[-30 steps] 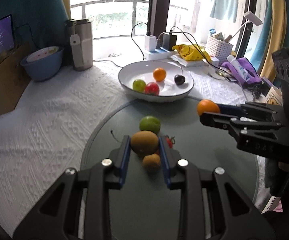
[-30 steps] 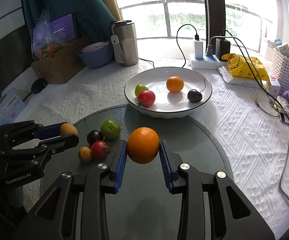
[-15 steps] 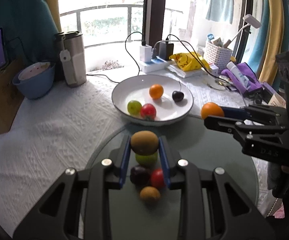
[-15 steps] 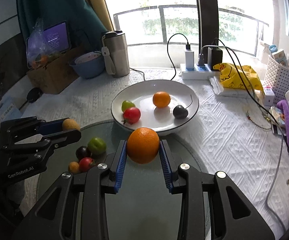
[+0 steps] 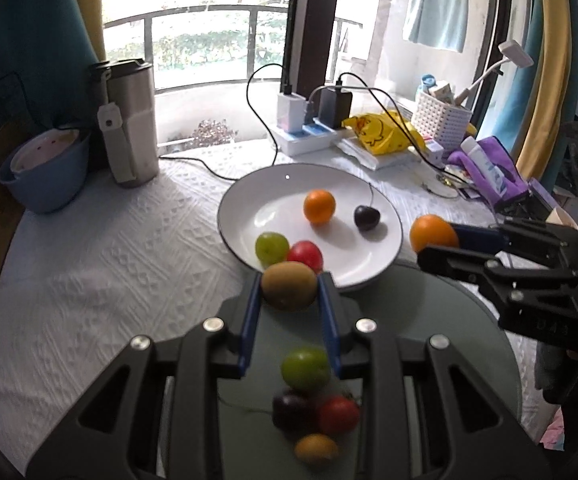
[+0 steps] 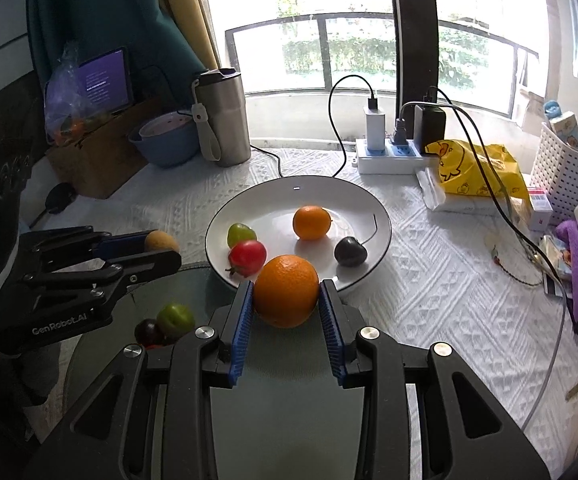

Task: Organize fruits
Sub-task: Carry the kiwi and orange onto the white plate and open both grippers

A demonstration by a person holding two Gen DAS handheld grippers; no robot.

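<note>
Left wrist view: your left gripper (image 5: 289, 286) is clamped on the kiwi (image 5: 288, 285), blue pads pressing both flanks. The kiwi's long axis runs across the jaws, side to side. The white bowl (image 5: 385, 258) lies straight ahead along the fingers, its near rim just beyond the fingertips. A red fruit (image 5: 305, 255) and a green one (image 5: 272, 247) sit right at that near edge, so the free floor is further in, toward the small orange (image 5: 319, 207) and the cherry (image 5: 366, 217). Loose fruit on the glass disc (image 5: 429, 312) lies below and behind your fingers. Your right gripper (image 5: 435, 242) is off to the right, clamped on an orange (image 5: 433, 233), level with the bowl's right rim.

Right wrist view: the right gripper's pads are tight on the orange, which covers the bowl's near rim. Bowl is dead ahead again. The left gripper with its kiwi sits to the left, outside the bowl's left edge.

My read: both hands are about equally near the bowl. You need to carry forward past the rim, then release. Aim for the open centre-right floor to avoid knocking the red fruit.
</note>
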